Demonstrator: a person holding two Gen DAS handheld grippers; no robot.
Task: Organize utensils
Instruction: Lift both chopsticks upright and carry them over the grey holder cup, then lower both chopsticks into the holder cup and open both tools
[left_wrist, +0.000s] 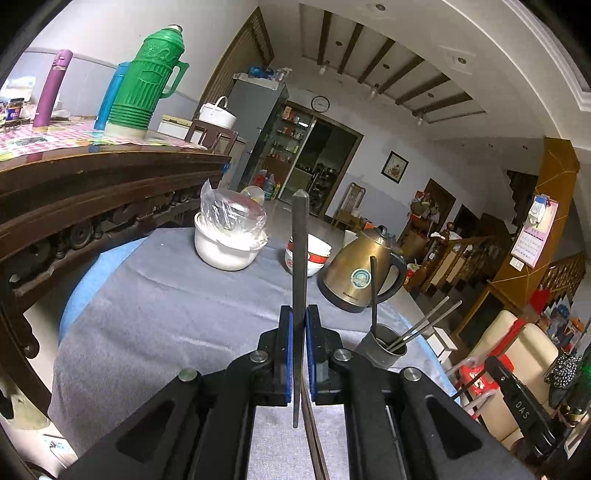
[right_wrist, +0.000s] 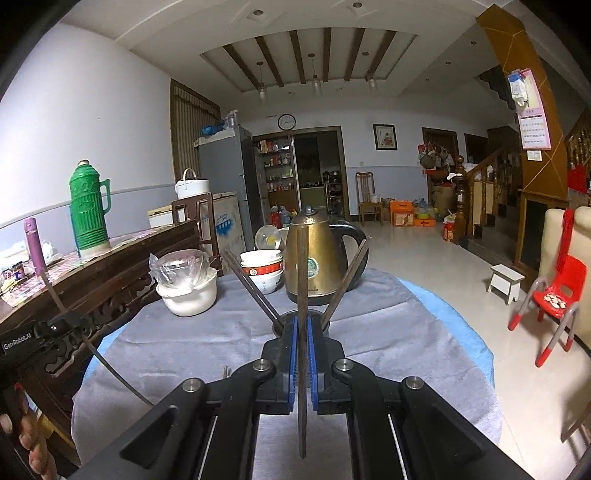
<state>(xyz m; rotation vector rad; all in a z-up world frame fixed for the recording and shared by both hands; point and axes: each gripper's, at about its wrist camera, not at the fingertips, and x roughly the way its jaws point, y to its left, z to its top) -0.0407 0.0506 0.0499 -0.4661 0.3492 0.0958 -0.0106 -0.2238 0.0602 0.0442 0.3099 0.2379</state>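
Observation:
My left gripper (left_wrist: 299, 314) is shut on a dark chopstick (left_wrist: 299, 258) that stands upright above the grey cloth. To its right a grey metal cup (left_wrist: 382, 349) holds several chopsticks (left_wrist: 424, 325). My right gripper (right_wrist: 303, 325) is shut on another dark chopstick (right_wrist: 302, 295), upright, just in front of the same cup (right_wrist: 280, 321), which it mostly hides; chopsticks (right_wrist: 347, 280) fan out of the cup to both sides. The left gripper (right_wrist: 55, 326) also shows at the left edge of the right wrist view, with its chopstick (right_wrist: 110, 369).
On the cloth-covered table (right_wrist: 369, 325) stand a gold kettle (right_wrist: 317, 254), stacked bowls (right_wrist: 262, 269) and a white pot with a bagged glass bowl (right_wrist: 186, 284). A carved wooden table (left_wrist: 92, 177) with a green thermos (left_wrist: 147, 81) stands at left. A red chair (right_wrist: 554, 295) stands right.

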